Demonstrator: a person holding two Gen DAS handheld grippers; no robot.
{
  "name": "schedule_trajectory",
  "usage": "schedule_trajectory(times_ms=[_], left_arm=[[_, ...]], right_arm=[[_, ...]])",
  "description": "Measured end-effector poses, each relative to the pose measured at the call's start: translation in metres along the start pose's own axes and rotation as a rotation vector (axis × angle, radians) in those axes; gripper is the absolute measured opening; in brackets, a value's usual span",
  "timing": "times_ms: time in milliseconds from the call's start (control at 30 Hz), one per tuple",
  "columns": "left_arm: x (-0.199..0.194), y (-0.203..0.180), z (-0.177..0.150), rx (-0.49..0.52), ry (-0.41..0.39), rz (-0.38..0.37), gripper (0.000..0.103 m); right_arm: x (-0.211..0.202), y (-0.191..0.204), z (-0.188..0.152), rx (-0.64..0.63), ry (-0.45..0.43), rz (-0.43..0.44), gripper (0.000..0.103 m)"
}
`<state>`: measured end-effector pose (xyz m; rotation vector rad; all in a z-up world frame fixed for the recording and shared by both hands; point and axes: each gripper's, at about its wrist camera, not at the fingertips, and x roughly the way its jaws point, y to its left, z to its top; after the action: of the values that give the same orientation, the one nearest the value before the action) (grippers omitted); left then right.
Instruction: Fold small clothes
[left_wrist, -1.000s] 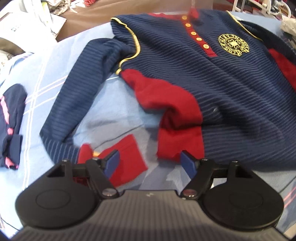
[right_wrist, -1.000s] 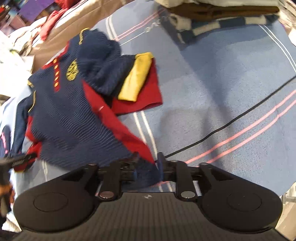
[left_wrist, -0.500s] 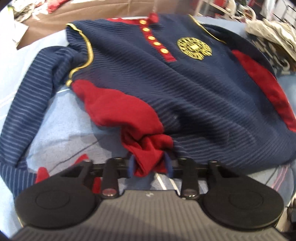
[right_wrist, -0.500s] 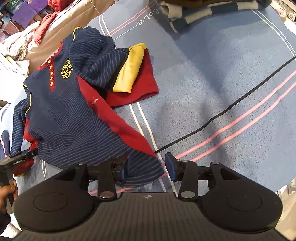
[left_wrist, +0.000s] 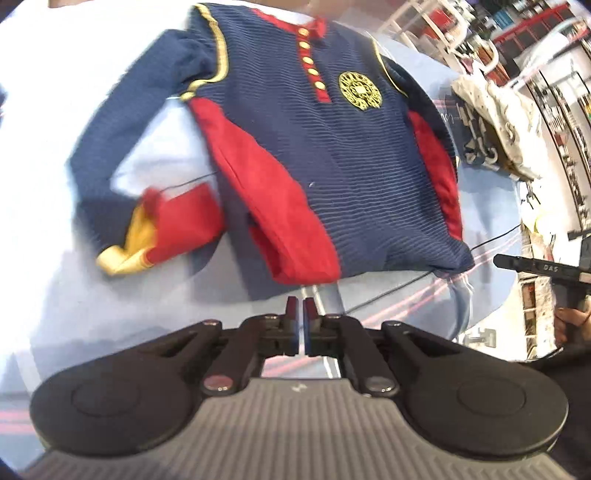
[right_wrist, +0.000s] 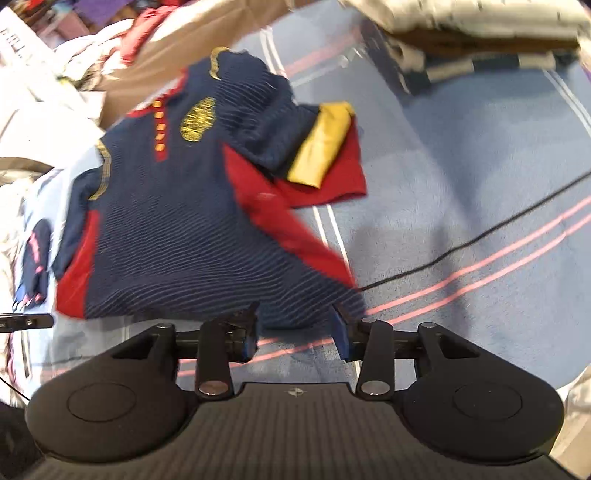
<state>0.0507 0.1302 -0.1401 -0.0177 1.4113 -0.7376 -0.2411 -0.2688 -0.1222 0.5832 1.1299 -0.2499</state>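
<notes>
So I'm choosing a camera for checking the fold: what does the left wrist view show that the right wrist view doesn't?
Only the left wrist view shows the left gripper, shut on nothing just short of the hem, the near sleeve's yellow-and-red cuff, and white racks behind. Only the right wrist view shows the right gripper, whose jaws have just been opening, with the hem corner lying loose between them, the far cuff folded onto the chest, and a small dark garment. Both show the sweater with its gold badge on the blue blanket.
</notes>
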Motion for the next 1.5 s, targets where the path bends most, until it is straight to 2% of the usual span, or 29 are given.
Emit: schedule_trajectory(times_ms=[33,67,100,133,200,267,333,400,467,567,600,633,700,733,767,800,833,900,967,1067,1133,1200,1267,1300,1333,1367,1400,1433,1500], left_arm=[[-0.006,0.004,-0.002,-0.001,-0.034,0.027,0.012],[-0.005,0.006,-0.002,0.016,-0.069,0.075,0.022],[0.0,0.007,-0.002,0.042,-0.097,0.137,0.048],[0.008,0.006,-0.005,0.072,-0.121,0.178,0.066],[0.029,0.003,-0.009,0.149,-0.132,0.19,0.068],[0.055,-0.002,-0.015,0.231,-0.103,0.194,0.069],[0.078,0.001,-0.023,0.266,-0.076,0.212,0.07],[0.092,0.002,-0.03,0.275,-0.074,0.151,0.07],[0.099,-0.003,-0.035,0.268,-0.117,0.101,0.07],[0.105,-0.015,-0.038,0.285,-0.193,0.095,0.062],[0.11,-0.02,-0.038,0.303,-0.197,0.105,0.045],[0.118,-0.025,-0.036,0.317,-0.176,0.121,0.035],[0.13,-0.032,-0.032,0.313,-0.13,0.149,0.034],[0.13,-0.032,-0.03,0.283,-0.119,0.143,0.033],[0.127,-0.028,-0.026,0.221,-0.095,0.112,0.029],[0.122,-0.02,-0.022,0.132,-0.065,0.063,0.018],[0.115,-0.011,-0.018,0.048,-0.041,0.015,0.011],[0.089,-0.002,-0.012,-0.045,-0.025,-0.051,0.002],[0.058,0.003,-0.003,-0.063,-0.049,-0.087,0.002],[0.03,0.009,0.033,-0.058,-0.133,-0.07,0.002],[0.037,0.011,0.063,-0.026,-0.18,-0.03,0.002],[0.057,0.013,0.09,-0.034,-0.182,-0.022,0.003],[0.069,0.011,0.102,-0.066,-0.149,-0.008,0.012],[0.067,0.007,0.098,-0.042,-0.154,0.013,0.025],[0.062,0.001,0.089,-0.004,-0.15,0.018,0.05],[0.062,-0.004,0.078,0.033,-0.134,0.023,0.067],[0.061,-0.004,0.066,0.066,-0.114,0.038,0.093],[0.056,-0.007,0.05,0.096,-0.103,0.051,0.099],[0.05,-0.014,0.019,0.157,-0.103,0.062,0.099]], right_arm=[[-0.003,-0.001,0.001,-0.014,-0.001,-0.002,0.088],[-0.003,-0.001,0.001,-0.025,-0.007,-0.015,0.103],[-0.001,-0.002,0.002,-0.036,-0.017,-0.034,0.103],[0.005,-0.003,0.004,-0.045,-0.025,-0.057,0.103],[0.017,-0.007,0.007,-0.054,-0.028,-0.08,0.103],[0.031,-0.012,0.008,-0.096,-0.002,-0.069,0.103],[0.044,-0.018,0.008,-0.111,0.041,-0.065,0.103],[0.052,-0.024,0.005,-0.103,0.063,-0.045,0.103],[0.058,-0.027,0.002,-0.089,0.069,-0.064,0.103],[0.064,-0.03,0.0,-0.075,0.039,-0.056,0.103],[0.067,-0.031,0.0,-0.065,0.04,-0.043,0.103],[0.071,-0.032,0.0,-0.051,0.049,-0.027,0.103],[0.077,-0.029,0.002,-0.05,0.064,-0.028,0.103],[0.078,-0.027,0.002,-0.057,0.069,-0.026,0.094],[0.078,-0.025,0.003,-0.062,0.076,-0.012,0.051],[0.078,-0.023,0.003,-0.058,0.094,0.003,0.021],[0.077,-0.022,0.003,-0.046,0.115,0.03,0.016],[0.069,-0.016,0.003,-0.03,0.155,0.115,0.014],[0.052,-0.002,0.005,-0.07,0.175,0.191,0.013],[0.025,0.014,0.021,-0.086,0.13,0.305,0.013],[0.025,0.017,0.041,-0.074,0.067,0.318,0.013],[0.037,0.015,0.06,-0.053,-0.003,0.272,0.013],[0.055,0.007,0.079,-0.005,-0.032,0.22,0.013],[0.062,0.004,0.086,0.01,-0.02,0.181,0.014],[0.062,0.004,0.086,-0.005,-0.022,0.151,0.014],[0.059,0.005,0.088,-0.023,-0.035,0.149,0.014],[0.054,-0.001,0.086,-0.023,-0.041,0.157,0.013],[0.052,-0.006,0.082,0.0,-0.05,0.149,0.013],[0.051,-0.021,0.079,0.086,-0.074,0.137,0.013]])
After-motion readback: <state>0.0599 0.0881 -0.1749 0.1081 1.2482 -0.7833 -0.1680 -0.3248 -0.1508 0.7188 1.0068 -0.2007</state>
